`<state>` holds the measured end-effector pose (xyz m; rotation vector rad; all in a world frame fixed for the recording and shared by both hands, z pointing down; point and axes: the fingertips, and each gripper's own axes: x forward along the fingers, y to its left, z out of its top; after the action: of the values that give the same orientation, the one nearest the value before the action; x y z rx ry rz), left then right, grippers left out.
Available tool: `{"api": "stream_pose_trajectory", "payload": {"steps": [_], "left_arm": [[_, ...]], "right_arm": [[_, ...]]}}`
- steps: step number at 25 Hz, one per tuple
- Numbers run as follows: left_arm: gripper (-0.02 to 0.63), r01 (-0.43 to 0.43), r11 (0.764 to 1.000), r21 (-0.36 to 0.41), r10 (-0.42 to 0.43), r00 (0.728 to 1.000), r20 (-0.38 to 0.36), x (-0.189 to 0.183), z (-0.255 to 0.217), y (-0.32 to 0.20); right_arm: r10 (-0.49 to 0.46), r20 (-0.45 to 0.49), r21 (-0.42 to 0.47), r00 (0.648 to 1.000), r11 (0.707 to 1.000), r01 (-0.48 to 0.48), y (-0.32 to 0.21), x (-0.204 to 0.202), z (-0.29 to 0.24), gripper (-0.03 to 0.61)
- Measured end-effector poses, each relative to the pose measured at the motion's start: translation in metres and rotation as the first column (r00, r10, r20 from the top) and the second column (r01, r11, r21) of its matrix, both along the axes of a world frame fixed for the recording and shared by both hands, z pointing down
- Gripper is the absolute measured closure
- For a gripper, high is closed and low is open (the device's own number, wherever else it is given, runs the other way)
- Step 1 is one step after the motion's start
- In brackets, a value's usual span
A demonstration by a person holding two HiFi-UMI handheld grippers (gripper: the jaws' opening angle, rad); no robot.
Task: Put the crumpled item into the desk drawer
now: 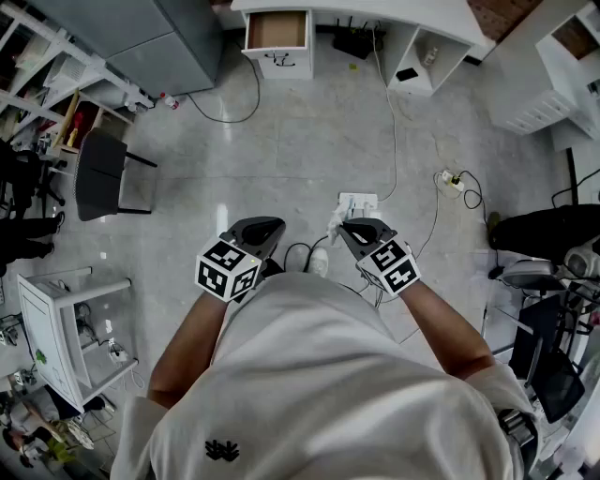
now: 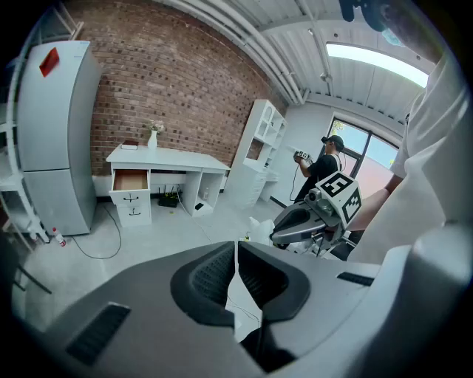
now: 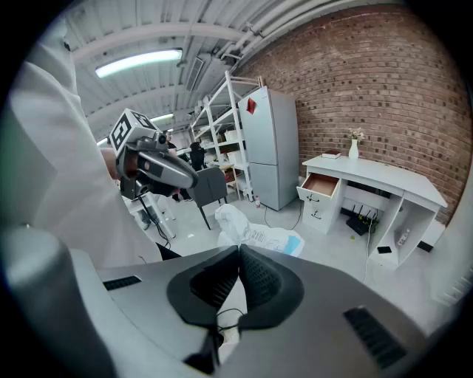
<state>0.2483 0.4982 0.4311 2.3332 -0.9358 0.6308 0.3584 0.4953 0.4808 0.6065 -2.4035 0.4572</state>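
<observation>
Your right gripper has its jaws pressed together on the crumpled bag, a white one with print and a blue patch. The bag bunches out past the jaw tips. Seen from the head view, it hangs off that gripper's tip above the floor, close in front of your body. Your left gripper is closed as well, pads meeting with nothing between them. It sits near the right one at its 9 o'clock, and the two are not touching.

The desk drawer is well apart from the bag, at 12 o'clock leaning toward 11. It is pulled out with its brown bottom showing, at the left end of the white desk.

The stretch of floor between you and the drawer is pale and open down the middle. At its edges:
- A power strip lies on the floor just past the right gripper's tip.
- A white cable runs from the strip toward the desk at 1 o'clock.
- A black cable curves across the floor at 11 o'clock, ending near the drawer front.
- A grey fridge stands left of the drawer.
- A dark chair sits at 10 o'clock.
- A white rack stands at 8 o'clock.
</observation>
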Motion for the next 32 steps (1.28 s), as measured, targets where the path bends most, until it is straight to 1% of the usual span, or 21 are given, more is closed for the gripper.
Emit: {"api": "stream_pose_trajectory", "payload": {"steps": [3,7,11,14,17,20,23,28,32], "left_arm": [[0.581,-0.016,1.0,0.0,0.016,1.0,0.004,0.006,0.003,-0.01],[0.581,-0.02,1.0,-0.006,0.02,1.0,0.009,0.0,0.006,-0.031],[0.581,-0.035,0.999,0.005,0.035,0.999,-0.012,-0.019,0.007,-0.066],[0.581,-0.053,0.999,0.007,0.053,0.998,-0.032,-0.036,0.015,-0.098],[0.581,-0.074,0.997,0.013,0.074,0.996,-0.049,-0.053,0.016,-0.141],[0.581,-0.097,0.995,0.034,0.099,0.992,-0.072,-0.079,0.006,-0.193],[0.581,-0.104,0.993,0.049,0.108,0.991,-0.082,-0.116,0.003,-0.235],[0.581,-0.069,0.997,0.032,0.072,0.992,-0.105,-0.192,0.011,-0.287],[0.581,-0.046,0.999,0.024,0.048,0.994,-0.099,-0.24,0.021,-0.317]], "right_arm": [[-0.006,-0.005,0.006,1.0,1.0,0.006,-0.012,0.003,0.004,0.549],[-0.008,-0.006,0.005,1.0,1.0,0.008,-0.034,-0.003,0.007,0.549],[0.037,0.006,-0.001,0.999,0.999,-0.037,-0.07,-0.024,0.006,0.549],[0.064,-0.009,0.01,0.998,0.998,-0.064,-0.102,-0.039,0.007,0.549],[0.097,-0.028,0.012,0.995,0.995,-0.097,-0.14,-0.053,0.005,0.549],[0.129,-0.049,0.016,0.99,0.992,-0.129,-0.188,-0.08,-0.003,0.549],[0.135,-0.068,0.019,0.989,0.991,-0.134,-0.23,-0.119,-0.003,0.549],[0.113,-0.118,0.048,0.987,0.993,-0.108,-0.291,-0.187,-0.004,0.549],[0.092,-0.147,0.078,0.985,0.994,-0.081,-0.338,-0.225,-0.004,0.549]]}}
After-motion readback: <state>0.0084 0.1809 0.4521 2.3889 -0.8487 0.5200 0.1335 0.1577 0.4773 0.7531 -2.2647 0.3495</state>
